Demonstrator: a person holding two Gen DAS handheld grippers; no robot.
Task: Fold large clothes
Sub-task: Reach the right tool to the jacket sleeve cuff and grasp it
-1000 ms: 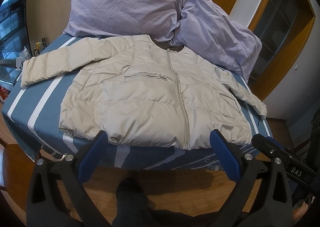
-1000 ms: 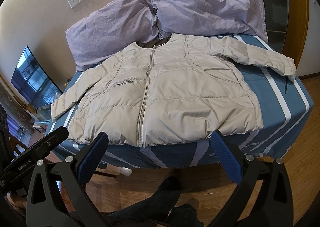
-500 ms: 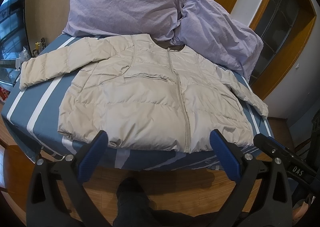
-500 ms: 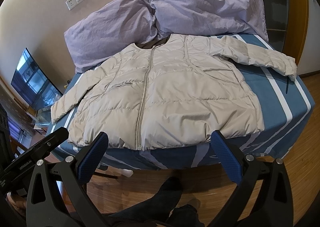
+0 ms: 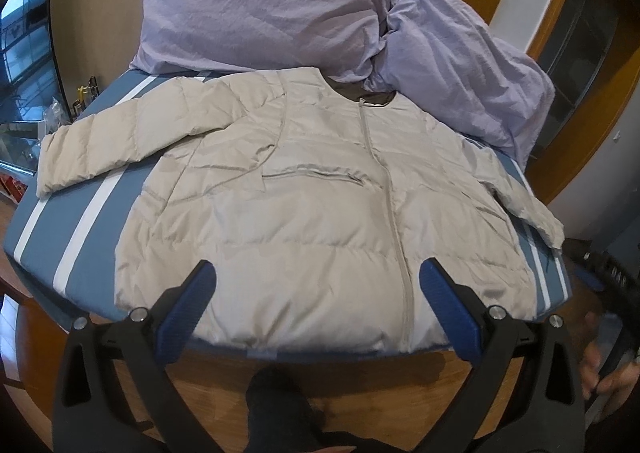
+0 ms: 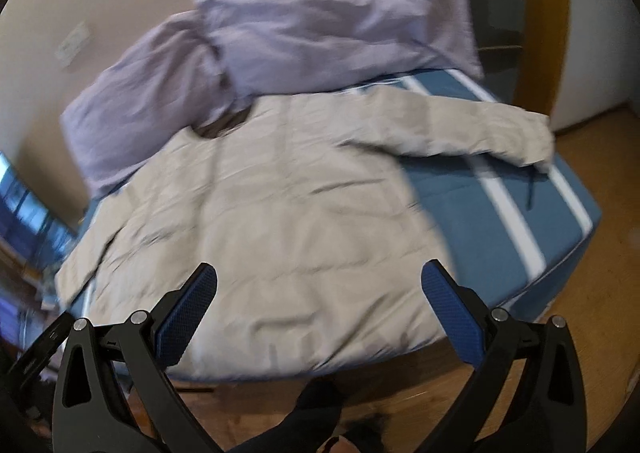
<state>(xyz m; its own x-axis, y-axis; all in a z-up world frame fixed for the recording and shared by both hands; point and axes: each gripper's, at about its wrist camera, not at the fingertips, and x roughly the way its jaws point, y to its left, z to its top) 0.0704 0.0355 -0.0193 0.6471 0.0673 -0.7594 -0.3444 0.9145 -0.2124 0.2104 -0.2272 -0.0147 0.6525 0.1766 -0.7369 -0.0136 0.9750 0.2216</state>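
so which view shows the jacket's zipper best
The left wrist view: it is sharp, and the zipper runs in plain sight from the collar down to the hem of the jacket. The right wrist view is motion-blurred, so the zipper cannot be made out there.

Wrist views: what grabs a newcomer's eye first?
The beige puffer jacket spread flat, zipped, sleeves out, covering most of the blue striped bed. Behind its collar, two crumpled lavender pillows lean at the head of the bed. In the foreground, the left claw and right claw hang open over the hem, holding nothing.
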